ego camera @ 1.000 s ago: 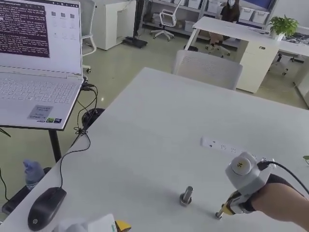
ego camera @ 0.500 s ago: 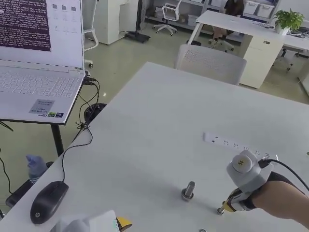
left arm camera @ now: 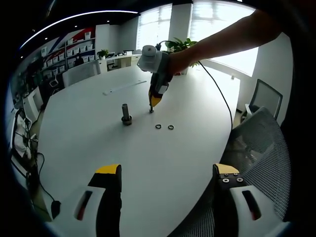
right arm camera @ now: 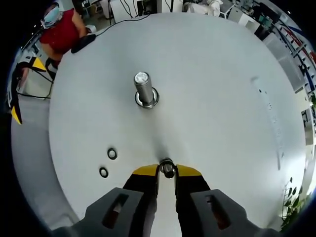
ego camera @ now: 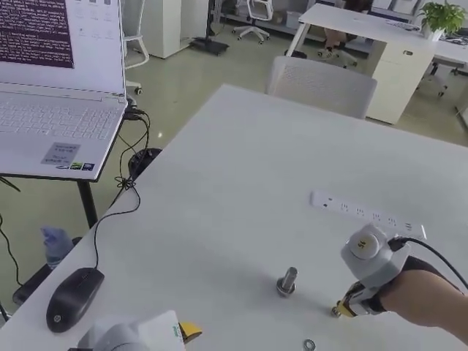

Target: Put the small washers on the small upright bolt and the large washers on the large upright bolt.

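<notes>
A washer (right arm camera: 112,153) and a second washer (right arm camera: 103,172), both thin steel rings, lie flat and side by side on the white bench (right arm camera: 222,98). In the right gripper view they sit near the small bolt (right arm camera: 167,166), off to its left. The right claw (right arm camera: 167,172) is pinched shut on that bolt, holding it upright on the bench, and the large bolt (right arm camera: 145,94) stands beyond. The left claw (left arm camera: 168,170) hangs well apart, wide open and empty, so it looks the freer one to fetch them.
</notes>
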### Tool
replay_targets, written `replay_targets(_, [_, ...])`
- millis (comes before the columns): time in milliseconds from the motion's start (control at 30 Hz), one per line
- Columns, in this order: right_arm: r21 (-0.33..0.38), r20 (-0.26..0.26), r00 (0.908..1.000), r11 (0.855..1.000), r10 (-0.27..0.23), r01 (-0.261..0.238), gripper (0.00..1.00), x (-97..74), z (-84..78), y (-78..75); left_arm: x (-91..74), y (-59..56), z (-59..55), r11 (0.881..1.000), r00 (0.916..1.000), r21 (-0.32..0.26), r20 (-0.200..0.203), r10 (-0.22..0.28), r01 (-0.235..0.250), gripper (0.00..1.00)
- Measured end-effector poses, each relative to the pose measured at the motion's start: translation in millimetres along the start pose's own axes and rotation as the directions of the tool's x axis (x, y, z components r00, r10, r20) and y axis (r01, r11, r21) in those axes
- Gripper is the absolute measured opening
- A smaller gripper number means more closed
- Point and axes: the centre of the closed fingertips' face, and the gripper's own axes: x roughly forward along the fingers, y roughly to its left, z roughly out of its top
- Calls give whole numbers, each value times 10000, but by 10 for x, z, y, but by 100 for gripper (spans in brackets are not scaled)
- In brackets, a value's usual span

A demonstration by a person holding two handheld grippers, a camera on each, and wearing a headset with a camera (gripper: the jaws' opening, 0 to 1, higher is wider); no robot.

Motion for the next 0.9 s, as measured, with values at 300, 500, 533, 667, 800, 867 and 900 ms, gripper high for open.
replay_targets(300, [-74,-55,10000,10000,55,-56,13,74,-7,0,11,18,86,10000,9992,-40,410,31,-30,77])
replay_targets(500, [-127,-93,9999,9999,93,-94,13,115,-28,-2,15,35,85,10000,9994,-66,347,59,-57,77])
replay_targets(533, [-129,-76,9999,9999,91,-92,13,116,-28,-2,14,39,85,10000,9994,-49,332,74,-72,77])
replay_targets(667, [-122,-46,9999,9999,91,-91,13,133,-35,-7,14,58,72,9999,9995,-87,300,109,-106,78])
replay_targets(800, [-191,-100,9999,9998,99,-101,13,152,-44,13,16,51,44,9999,9998,-66,173,89,-88,78])
replay_targets(867, [-184,-57,9999,9998,82,-83,13,151,-39,6,12,36,38,10000,9999,-66,141,59,-58,77])
replay_targets(900, [-189,-55,10000,9998,82,-83,13,152,-40,4,12,32,34,10000,9999,-60,123,36,-35,77])
